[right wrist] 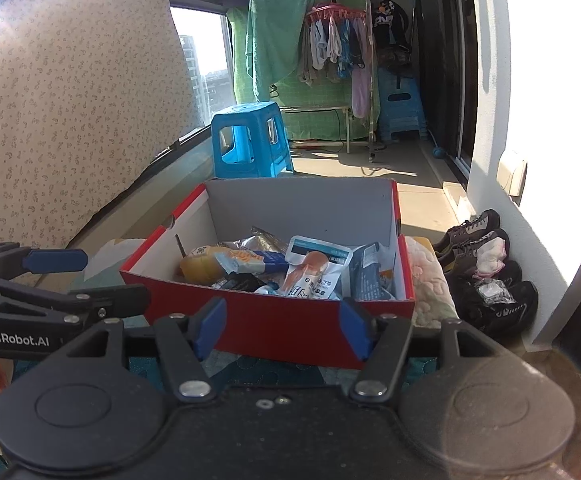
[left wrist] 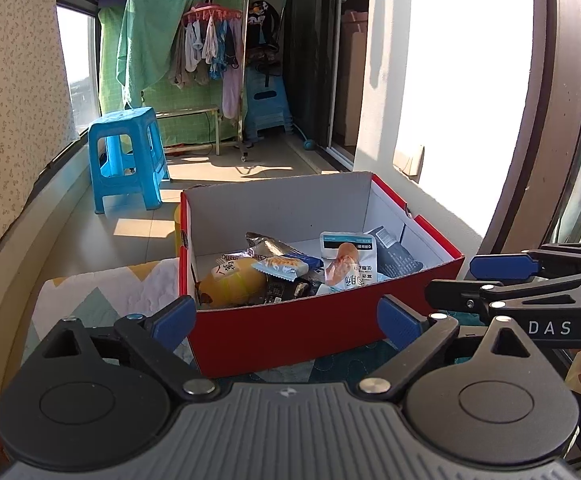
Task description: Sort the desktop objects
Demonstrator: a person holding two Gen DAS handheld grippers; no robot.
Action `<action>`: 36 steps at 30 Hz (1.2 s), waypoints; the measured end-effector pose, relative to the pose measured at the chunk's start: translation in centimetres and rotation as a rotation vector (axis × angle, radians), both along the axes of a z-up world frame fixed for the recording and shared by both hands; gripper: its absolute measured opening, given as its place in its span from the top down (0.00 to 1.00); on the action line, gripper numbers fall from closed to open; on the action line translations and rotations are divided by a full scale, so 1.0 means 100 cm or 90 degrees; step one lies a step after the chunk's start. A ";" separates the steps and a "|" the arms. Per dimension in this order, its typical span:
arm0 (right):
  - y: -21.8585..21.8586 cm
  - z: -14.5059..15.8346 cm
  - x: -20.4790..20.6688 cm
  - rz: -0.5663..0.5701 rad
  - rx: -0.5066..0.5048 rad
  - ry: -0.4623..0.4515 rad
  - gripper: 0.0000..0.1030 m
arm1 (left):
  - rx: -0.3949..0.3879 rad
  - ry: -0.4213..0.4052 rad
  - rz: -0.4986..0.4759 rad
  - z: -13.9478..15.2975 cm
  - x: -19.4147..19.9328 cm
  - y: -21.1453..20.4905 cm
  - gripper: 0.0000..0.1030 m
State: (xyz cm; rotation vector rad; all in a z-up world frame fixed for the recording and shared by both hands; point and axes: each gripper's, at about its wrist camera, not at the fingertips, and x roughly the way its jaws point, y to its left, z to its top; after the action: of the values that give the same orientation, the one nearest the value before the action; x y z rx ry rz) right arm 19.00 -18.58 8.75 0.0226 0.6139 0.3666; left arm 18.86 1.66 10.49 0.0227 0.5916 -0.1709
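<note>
- Your right gripper [right wrist: 282,330] fills the bottom of the frame; its blue pads [right wrist: 210,330] stand apart with nothing between them.
- Just beyond them at centre sits the red box [right wrist: 274,330], open-topped, on a patterned cloth [right wrist: 274,374].
- Inside it: a yellow packet [right wrist: 200,268] at left, a white sausage pouch [right wrist: 310,272] in the middle, a dark blue pouch [right wrist: 366,276] at right.
- Your left gripper [right wrist: 102,276] enters at lower left, jaws apart and empty.
- Blue stool [right wrist: 250,140] behind the box; shoes [right wrist: 478,268] at right.
</note>
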 end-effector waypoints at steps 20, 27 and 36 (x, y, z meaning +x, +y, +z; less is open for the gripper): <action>-0.006 -0.012 -0.036 0.009 0.008 -0.024 0.33 | 0.021 -0.003 0.008 -0.019 -0.032 -0.003 0.00; -0.005 -0.017 -0.042 0.019 0.011 -0.019 0.31 | 0.036 -0.011 0.016 -0.023 -0.039 -0.005 0.00; -0.005 -0.018 -0.043 0.009 0.024 -0.015 0.30 | 0.040 -0.012 0.009 -0.026 -0.039 -0.008 0.00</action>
State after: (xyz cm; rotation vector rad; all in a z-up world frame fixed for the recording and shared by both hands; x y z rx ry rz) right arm 14.70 -19.12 6.91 0.0507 0.5844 0.3911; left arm 15.01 0.91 7.92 0.0807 0.5779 -0.1380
